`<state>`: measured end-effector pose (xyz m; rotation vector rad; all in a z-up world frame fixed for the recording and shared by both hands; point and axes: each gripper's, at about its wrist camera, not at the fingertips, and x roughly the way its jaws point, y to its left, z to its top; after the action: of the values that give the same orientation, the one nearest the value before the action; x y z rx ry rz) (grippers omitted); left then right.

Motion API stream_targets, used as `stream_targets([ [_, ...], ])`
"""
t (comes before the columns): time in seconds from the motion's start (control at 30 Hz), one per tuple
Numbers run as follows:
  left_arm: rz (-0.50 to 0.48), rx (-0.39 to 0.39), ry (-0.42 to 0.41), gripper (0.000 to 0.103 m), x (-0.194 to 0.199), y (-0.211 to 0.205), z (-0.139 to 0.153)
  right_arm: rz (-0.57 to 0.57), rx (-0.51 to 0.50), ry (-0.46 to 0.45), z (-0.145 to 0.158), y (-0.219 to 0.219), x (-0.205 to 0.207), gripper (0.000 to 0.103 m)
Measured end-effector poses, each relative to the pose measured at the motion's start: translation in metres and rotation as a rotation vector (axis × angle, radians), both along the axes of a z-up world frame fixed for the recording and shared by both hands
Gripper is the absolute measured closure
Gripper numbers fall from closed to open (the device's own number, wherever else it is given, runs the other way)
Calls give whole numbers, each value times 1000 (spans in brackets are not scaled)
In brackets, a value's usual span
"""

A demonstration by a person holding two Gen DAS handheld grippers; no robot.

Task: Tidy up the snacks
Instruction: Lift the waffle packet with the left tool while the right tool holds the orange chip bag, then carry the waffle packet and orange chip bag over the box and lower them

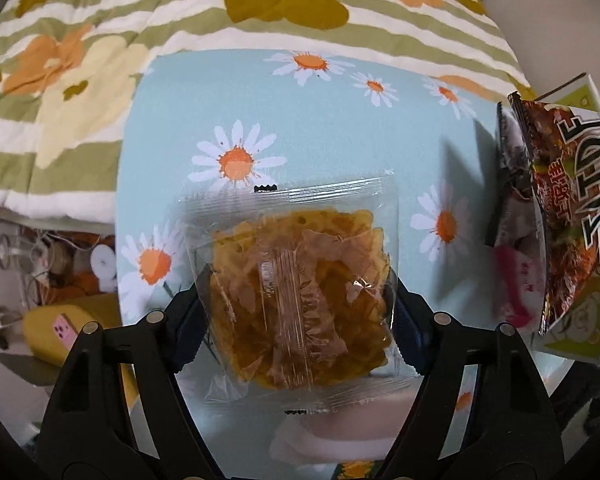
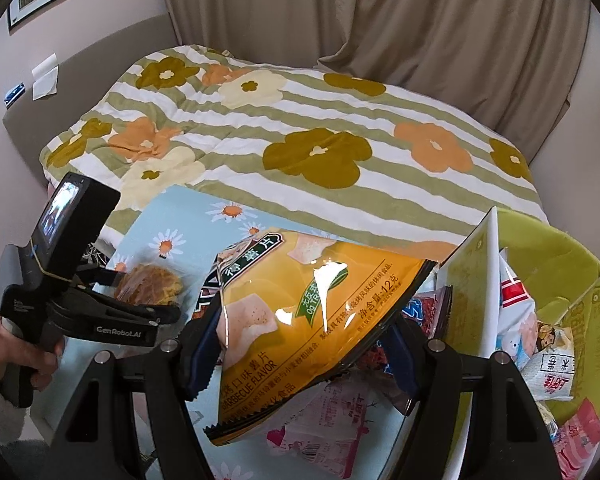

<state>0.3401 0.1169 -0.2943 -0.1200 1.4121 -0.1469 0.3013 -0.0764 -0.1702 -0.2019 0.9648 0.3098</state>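
The left hand-held gripper [image 1: 296,300] apparently clamps a clear packet of orange crisps [image 1: 296,300] over the daisy-print desk [image 1: 340,128]; the right hand-held gripper [image 2: 304,344] grips a yellow foil snack bag [image 2: 300,320].

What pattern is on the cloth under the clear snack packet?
Light blue with white, orange-centred daisies on the cloth; clearest in the left wrist view.

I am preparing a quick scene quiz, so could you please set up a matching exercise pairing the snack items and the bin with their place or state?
Things:
1. clear packet of golden crisps
2. yellow barbecue bag
3. green bin
4. daisy cloth

Descriptions:
A. spread flat beside the striped bedding
B. between the left gripper's fingers
C. holding several packets
D. held by the right gripper

Pairs: 1-B, 2-D, 3-C, 4-A
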Motion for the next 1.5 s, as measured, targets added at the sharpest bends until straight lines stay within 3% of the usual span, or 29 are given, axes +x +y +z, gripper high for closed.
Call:
stream_targets([
  [0.17, -47, 10, -81, 28, -2, -9, 35, -28, 4, -35, 19, -1, -4, 36],
  [0.43, -146, 5, -239, 28, 5, -40, 118, -133, 32, -124, 70, -31, -22, 36],
  [0.67, -200, 7, -370, 28, 0, -96, 181, -197, 60, -204, 107, -92, -43, 36],
  [0.9, -188, -15, -466, 28, -22, -180, 216, -221, 66, -236, 125, -174, -55, 36],
  [1.2, -213, -60, -465, 28, -39, -293, 203, -240, 74, -214, 120, -264, -59, 36],
  [1.33, -211, -27, -464, 25, -44, -325, 187, -254, 96, -195, 115, -287, -60, 36],
  [1.43, -229, -31, -431, 1, -44, -340, 171, -265, 116, -179, 109, -298, -58, 36],
  [1.5, -233, -34, -418, 0, -45, -342, 163, -272, 128, -165, 105, -302, -56, 36],
])
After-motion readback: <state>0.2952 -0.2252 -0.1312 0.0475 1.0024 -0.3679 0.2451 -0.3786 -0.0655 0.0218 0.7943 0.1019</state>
